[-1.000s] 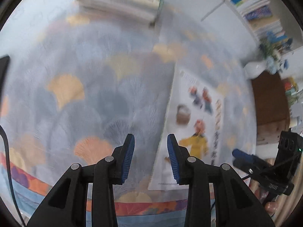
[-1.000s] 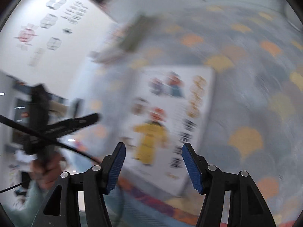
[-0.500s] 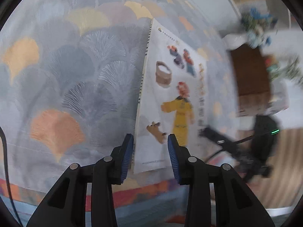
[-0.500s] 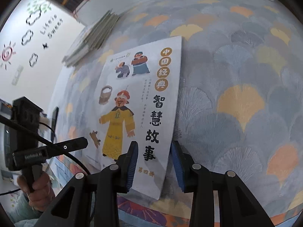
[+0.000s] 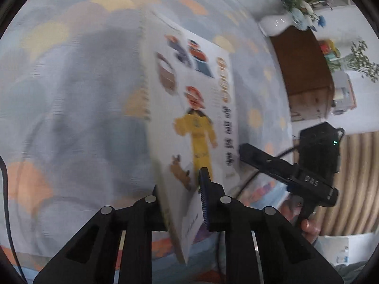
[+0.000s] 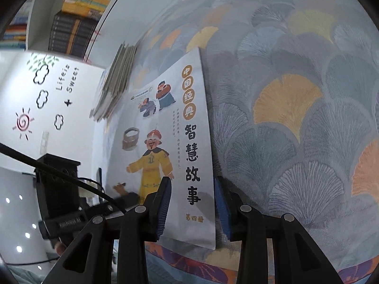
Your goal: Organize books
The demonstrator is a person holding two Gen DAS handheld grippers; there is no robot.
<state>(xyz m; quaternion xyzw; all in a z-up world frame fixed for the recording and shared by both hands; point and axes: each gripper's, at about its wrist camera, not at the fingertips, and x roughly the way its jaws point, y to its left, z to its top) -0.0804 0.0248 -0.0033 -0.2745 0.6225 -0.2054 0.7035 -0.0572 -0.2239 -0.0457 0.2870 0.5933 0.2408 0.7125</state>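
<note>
My left tongs (image 5: 182, 203) are clamped tight on the near corner of the picture book (image 5: 189, 118): the blue pad (image 5: 204, 201) lies on the cover beside the little brown dog, and the other finger is hidden behind the pages. That corner is raised off the rug (image 5: 71, 94), so the thin book tilts with its left edge up, though this view is smeared with blur.

My right tongs (image 6: 191, 206) straddle the book's (image 6: 165, 142) opposite near corner, the side with the column of black Chinese characters. The left pad (image 6: 163, 208) rests over the cover below the yellow-robed figure, the right pad (image 6: 221, 208) sits behind the book's edge, next to the rug (image 6: 296, 118). They are narrowed around the corner, but I cannot tell whether both pads actually press on it.

Beyond the book's far end, a stack of thin books (image 6: 116, 85) lies on the same ginkgo-leaf rug, near the white wall. A shelf of book spines (image 6: 78, 11) fills the top left corner of the right view.
</note>
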